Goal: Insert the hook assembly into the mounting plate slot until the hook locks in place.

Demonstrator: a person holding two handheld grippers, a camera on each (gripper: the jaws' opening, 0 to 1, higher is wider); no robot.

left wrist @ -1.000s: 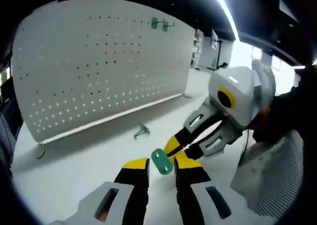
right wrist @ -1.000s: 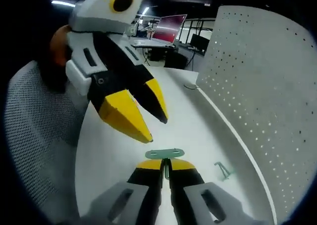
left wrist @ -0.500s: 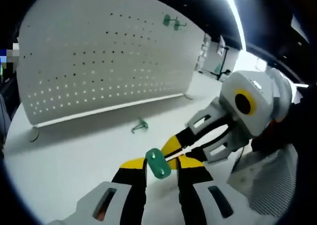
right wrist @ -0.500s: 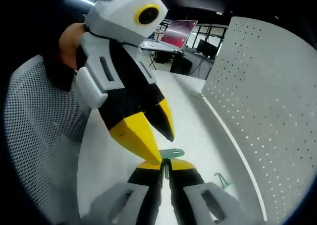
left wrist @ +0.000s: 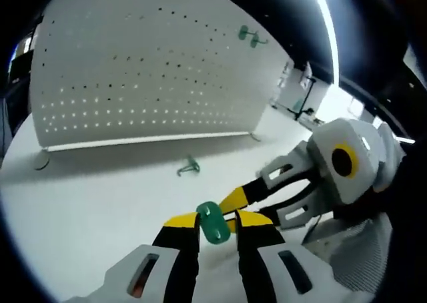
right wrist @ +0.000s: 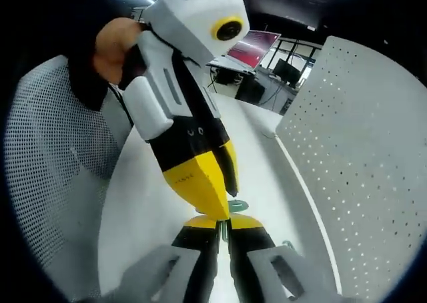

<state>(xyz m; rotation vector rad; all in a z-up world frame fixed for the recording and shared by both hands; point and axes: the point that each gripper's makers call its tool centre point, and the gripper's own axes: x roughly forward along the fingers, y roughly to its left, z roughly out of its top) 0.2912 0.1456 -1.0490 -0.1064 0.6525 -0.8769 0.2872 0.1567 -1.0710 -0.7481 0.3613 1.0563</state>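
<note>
My right gripper (right wrist: 223,221) is shut on a small green mounting plate (right wrist: 237,205), held edge-on above the white table (right wrist: 143,203). In the left gripper view that plate (left wrist: 213,224) sits between the spread yellow tips of my left gripper (left wrist: 217,219), which is open. The right gripper (left wrist: 235,203) reaches in from the right and pinches the plate. The left gripper (right wrist: 225,203) comes down from the upper left, its tips right at the plate. A loose green hook (left wrist: 189,166) lies on the table near the pegboard; the hook (right wrist: 288,245) also shows small at the right jaw.
A white pegboard (left wrist: 133,69) stands upright at the table's back, with a green hook piece (left wrist: 250,36) mounted near its top. A mesh chair back (right wrist: 40,169) is beside the table. A person's hand (right wrist: 117,46) holds the left gripper. Desks and a screen (right wrist: 250,49) lie beyond.
The left gripper has come in closer, and its tips now straddle the green plate. The right gripper has stayed shut on the plate. Both views have shifted with the hands.
</note>
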